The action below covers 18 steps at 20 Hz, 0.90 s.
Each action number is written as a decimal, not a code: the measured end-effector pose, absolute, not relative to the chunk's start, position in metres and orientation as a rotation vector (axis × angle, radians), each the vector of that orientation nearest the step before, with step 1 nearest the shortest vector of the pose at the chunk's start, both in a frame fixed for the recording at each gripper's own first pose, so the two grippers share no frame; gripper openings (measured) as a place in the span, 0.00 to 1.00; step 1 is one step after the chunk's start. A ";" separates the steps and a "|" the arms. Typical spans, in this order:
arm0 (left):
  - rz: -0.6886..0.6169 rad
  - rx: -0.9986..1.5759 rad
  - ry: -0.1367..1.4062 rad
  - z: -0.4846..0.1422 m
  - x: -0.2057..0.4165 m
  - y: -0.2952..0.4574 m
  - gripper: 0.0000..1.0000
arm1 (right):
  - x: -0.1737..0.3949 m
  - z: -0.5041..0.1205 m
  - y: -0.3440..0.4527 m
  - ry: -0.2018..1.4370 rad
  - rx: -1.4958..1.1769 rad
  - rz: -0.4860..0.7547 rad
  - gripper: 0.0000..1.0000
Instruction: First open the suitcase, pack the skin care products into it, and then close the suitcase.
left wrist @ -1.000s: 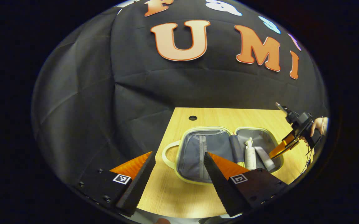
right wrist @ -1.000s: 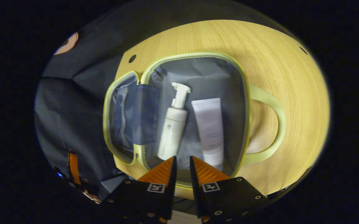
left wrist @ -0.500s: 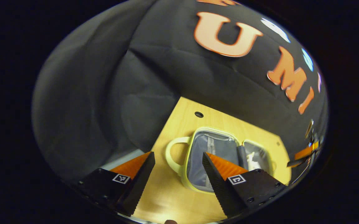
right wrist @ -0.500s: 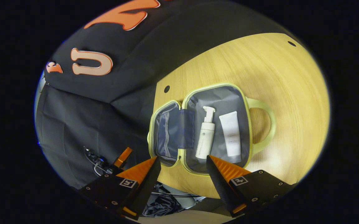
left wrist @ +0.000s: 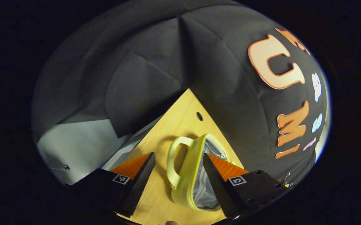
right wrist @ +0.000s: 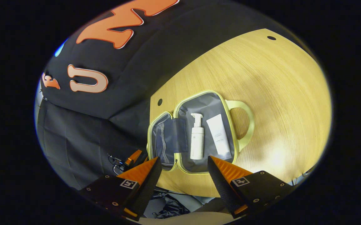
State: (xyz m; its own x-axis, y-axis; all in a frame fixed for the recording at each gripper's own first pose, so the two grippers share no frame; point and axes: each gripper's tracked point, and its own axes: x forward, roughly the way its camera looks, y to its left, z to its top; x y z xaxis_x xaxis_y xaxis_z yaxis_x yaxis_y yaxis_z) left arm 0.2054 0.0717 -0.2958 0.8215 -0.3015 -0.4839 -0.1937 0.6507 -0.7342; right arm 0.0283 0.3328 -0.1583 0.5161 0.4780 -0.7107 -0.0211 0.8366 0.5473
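The pale green suitcase (right wrist: 237,147) lies open on the wooden table (right wrist: 277,93). On its grey lining lie a white pump bottle (right wrist: 197,137) and a white tube (right wrist: 219,136), side by side. The other half, the lid (right wrist: 163,140), tilts up from the table. In the left gripper view the lid's rim (left wrist: 189,175) and handle (left wrist: 174,162) stand between the fingers of my open left gripper (left wrist: 177,154), whose right finger is on the lining side. My right gripper (right wrist: 182,159) hangs open above the case's near edge, apart from it. The left gripper's orange finger (right wrist: 132,157) shows beside the lid.
Round holes (right wrist: 159,102) (right wrist: 271,37) mark the table's corners. The table's left edge (left wrist: 142,140) runs close to the lid, with a pale surface (left wrist: 74,143) below it. Dark cloth and cables (right wrist: 167,206) lie under the near edge. Bare wood stretches right of the case's handle (right wrist: 246,125).
My left gripper swung in around the lid's handle side and the lid now tilts up. My right gripper opened and drew back up from the packed half.
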 end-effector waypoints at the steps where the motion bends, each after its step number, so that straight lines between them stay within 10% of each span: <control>1: -0.067 -0.899 0.629 -0.301 0.209 0.071 0.98 | 0.028 -0.158 0.333 0.993 0.520 0.310 0.94; 7: -0.097 -0.948 0.637 -0.315 0.229 0.057 0.95 | 0.026 -0.156 0.330 0.995 0.536 0.292 0.94; 10: -0.056 -0.980 0.626 -0.318 0.237 0.062 0.19 | 0.023 -0.156 0.327 0.999 0.539 0.288 0.94; 18: -0.077 -0.830 0.553 -0.240 0.223 0.046 0.12 | 0.029 -0.157 0.315 0.987 0.551 0.287 0.94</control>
